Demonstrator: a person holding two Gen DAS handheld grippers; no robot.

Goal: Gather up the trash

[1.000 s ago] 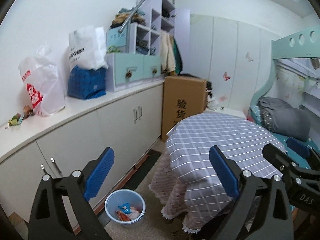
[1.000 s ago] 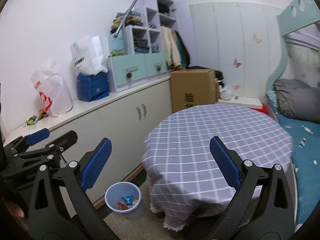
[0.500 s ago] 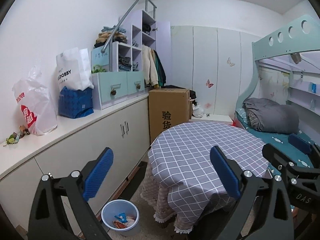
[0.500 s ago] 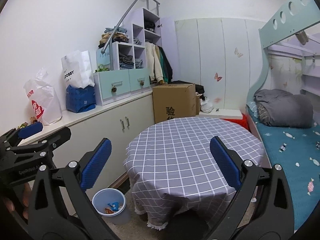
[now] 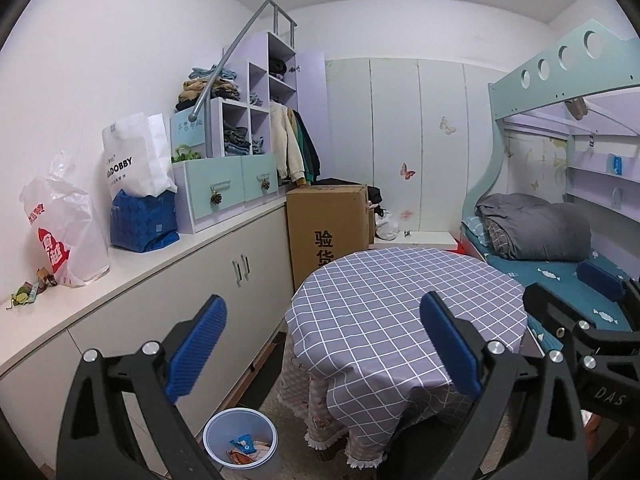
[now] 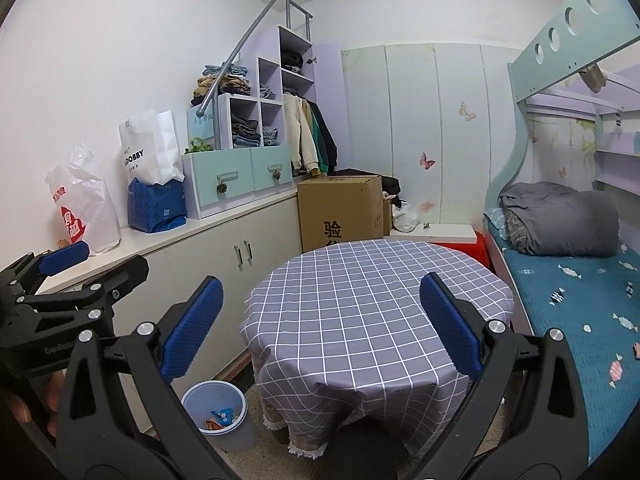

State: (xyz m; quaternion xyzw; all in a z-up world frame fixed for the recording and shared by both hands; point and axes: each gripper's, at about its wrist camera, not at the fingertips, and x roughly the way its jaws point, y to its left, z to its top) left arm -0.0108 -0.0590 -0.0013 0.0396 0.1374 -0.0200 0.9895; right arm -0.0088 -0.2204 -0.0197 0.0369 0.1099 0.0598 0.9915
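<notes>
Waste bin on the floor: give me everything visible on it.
The waste bin is a small round pale-blue tub, plastic by its look, open-topped and upright on the floor between the white cabinet and the round table's checked cloth. Inside lie a few wrappers, blue and orange. Nothing grips it.

Round table (image 6: 372,300) mid-room, taken as landmark. Left of table, on floor against cabinet base: waste bin (image 6: 218,412), wrappers (image 6: 220,418) inside. Further left: long cabinet (image 6: 224,256) along wall; on its top, plastic bag (image 6: 86,204), then paper bag (image 6: 150,148) standing in a box (image 6: 156,206), then drawer-and-shelf unit (image 6: 240,168) nearer the far wall. Behind table: cardboard carton (image 6: 340,210), low shelf (image 6: 436,232) to its right. Right of table: bunk bed (image 6: 580,292), folded quilt (image 6: 560,218) on its mattress.
</notes>
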